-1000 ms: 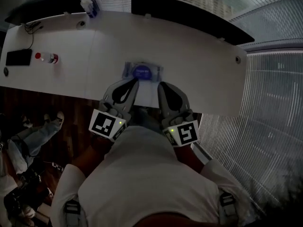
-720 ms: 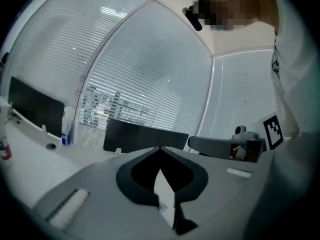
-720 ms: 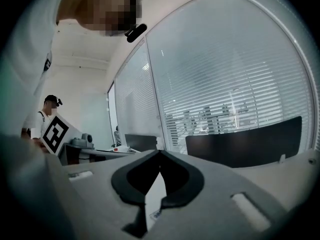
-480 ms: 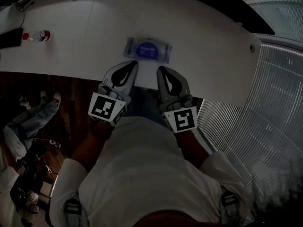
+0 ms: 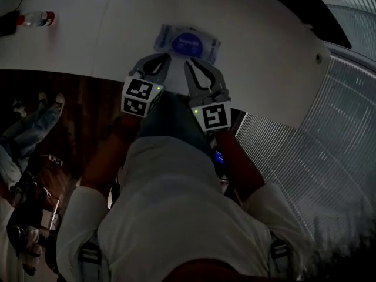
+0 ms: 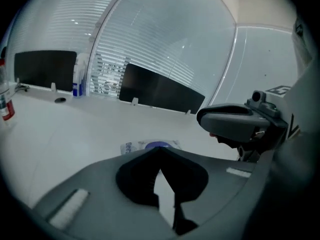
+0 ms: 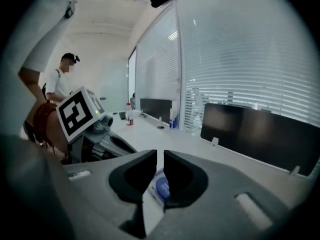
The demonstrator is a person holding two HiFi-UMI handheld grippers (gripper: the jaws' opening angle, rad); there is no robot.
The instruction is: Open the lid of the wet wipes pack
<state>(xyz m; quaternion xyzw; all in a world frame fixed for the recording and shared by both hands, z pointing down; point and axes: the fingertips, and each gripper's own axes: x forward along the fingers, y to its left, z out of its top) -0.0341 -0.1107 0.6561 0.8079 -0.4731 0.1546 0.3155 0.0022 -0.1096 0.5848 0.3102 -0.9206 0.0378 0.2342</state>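
Note:
The wet wipes pack (image 5: 187, 42) lies flat on the white table (image 5: 88, 46), pale with a round blue lid on top. It also shows in the left gripper view (image 6: 150, 146) and, between the jaws, in the right gripper view (image 7: 159, 186). My left gripper (image 5: 167, 56) is shut and empty, its tips just short of the pack's near edge. My right gripper (image 5: 188, 61) sits beside it, jaws together but for a thin slit, holding nothing. In the left gripper view the left gripper (image 6: 159, 149) points at the pack, as does the right gripper (image 7: 160, 154) in its view.
A bottle with a red label (image 5: 36, 18) stands far left on the table. A spray bottle (image 6: 77, 79) and black divider panels (image 6: 160, 91) line the far edge before slatted blinds. A person (image 7: 60, 84) stands off to the left; another person's legs (image 5: 35, 116) show on the floor.
Both grippers have moved forward over the table edge towards the wipes pack, tips now close to its near side. Their jaws stayed together. The head view has shifted downwards.

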